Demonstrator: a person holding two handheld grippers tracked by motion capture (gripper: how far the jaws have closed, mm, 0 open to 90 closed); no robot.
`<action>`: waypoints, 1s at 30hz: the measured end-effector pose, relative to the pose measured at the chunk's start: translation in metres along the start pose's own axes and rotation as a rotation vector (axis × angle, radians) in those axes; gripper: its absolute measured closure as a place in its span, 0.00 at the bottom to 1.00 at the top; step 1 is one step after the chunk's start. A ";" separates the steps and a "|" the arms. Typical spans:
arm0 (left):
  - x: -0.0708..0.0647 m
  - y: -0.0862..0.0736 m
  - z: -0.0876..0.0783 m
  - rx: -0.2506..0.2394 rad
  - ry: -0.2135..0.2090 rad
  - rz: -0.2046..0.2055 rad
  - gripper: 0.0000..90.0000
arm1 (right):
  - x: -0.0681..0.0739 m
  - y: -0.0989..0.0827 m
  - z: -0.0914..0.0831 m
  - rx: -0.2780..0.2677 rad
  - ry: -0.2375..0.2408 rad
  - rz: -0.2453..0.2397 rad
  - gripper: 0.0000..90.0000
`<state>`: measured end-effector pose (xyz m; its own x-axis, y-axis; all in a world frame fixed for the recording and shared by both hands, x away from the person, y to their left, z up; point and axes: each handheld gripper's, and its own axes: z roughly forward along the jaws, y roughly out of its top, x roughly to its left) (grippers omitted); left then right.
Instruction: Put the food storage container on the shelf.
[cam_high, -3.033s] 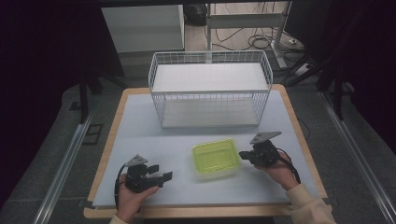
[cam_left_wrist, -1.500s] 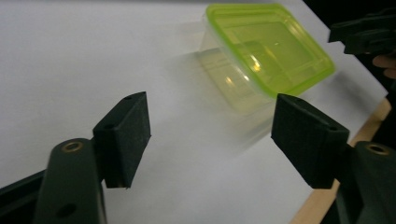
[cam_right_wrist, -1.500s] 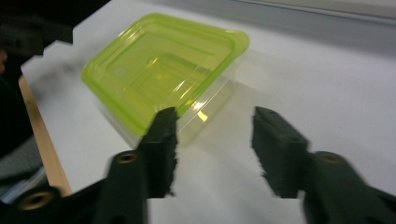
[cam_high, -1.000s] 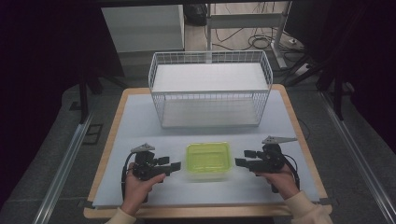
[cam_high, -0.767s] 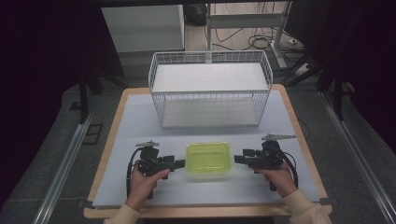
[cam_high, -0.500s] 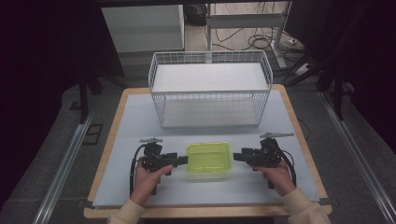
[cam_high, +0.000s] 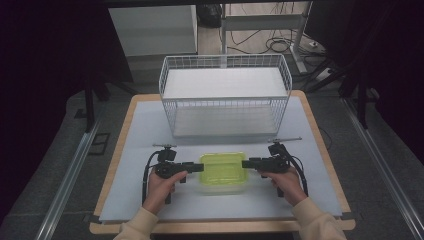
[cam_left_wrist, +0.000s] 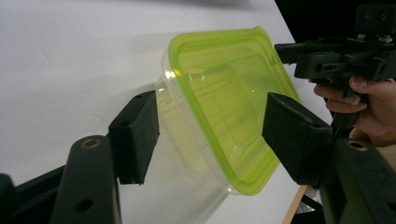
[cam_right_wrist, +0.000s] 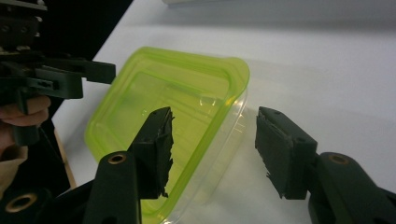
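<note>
A clear plastic box with a lime-green lid (cam_high: 222, 171) lies flat on the white table mat near the front edge. My left gripper (cam_high: 196, 166) is at its left end, and in the left gripper view the box (cam_left_wrist: 224, 102) has its near rim between the two pads of that gripper (cam_left_wrist: 212, 135) with gaps on both sides. My right gripper (cam_high: 246, 163) is at the right end. In the right gripper view one pad hovers over the lid (cam_right_wrist: 154, 93) and the other stands outside the wall of my gripper (cam_right_wrist: 212, 147). Both pairs of jaws have just been closing, not pressing.
A white wire basket (cam_high: 225, 102) stands at the back of the table (cam_high: 135, 150), a hand's width behind the box. Bare mat lies to the left and right of the hands. The wooden table edge (cam_high: 220, 227) runs close in front.
The box has shifted from right of centre to the middle front. Both grippers have moved inward along the table until their jaws straddle its two ends, and the jaws have narrowed.
</note>
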<state>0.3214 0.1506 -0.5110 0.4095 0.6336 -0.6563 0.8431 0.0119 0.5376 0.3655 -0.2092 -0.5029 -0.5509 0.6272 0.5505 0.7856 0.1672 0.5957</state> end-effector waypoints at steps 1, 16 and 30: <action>0.000 0.000 0.000 0.000 0.000 0.000 0.41 | 0.000 -0.001 0.001 0.005 -0.003 0.002 0.53; 0.004 -0.006 0.011 0.053 -0.037 -0.009 0.61 | -0.005 -0.004 0.005 0.040 0.054 0.057 0.69; 0.000 -0.010 0.007 0.015 -0.086 -0.022 0.86 | 0.002 -0.008 0.000 0.043 0.053 0.043 0.83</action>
<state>0.3153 0.1456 -0.5200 0.4186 0.5642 -0.7116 0.8573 0.0130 0.5146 0.3577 -0.2096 -0.5064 -0.5297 0.5933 0.6062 0.8195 0.1738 0.5460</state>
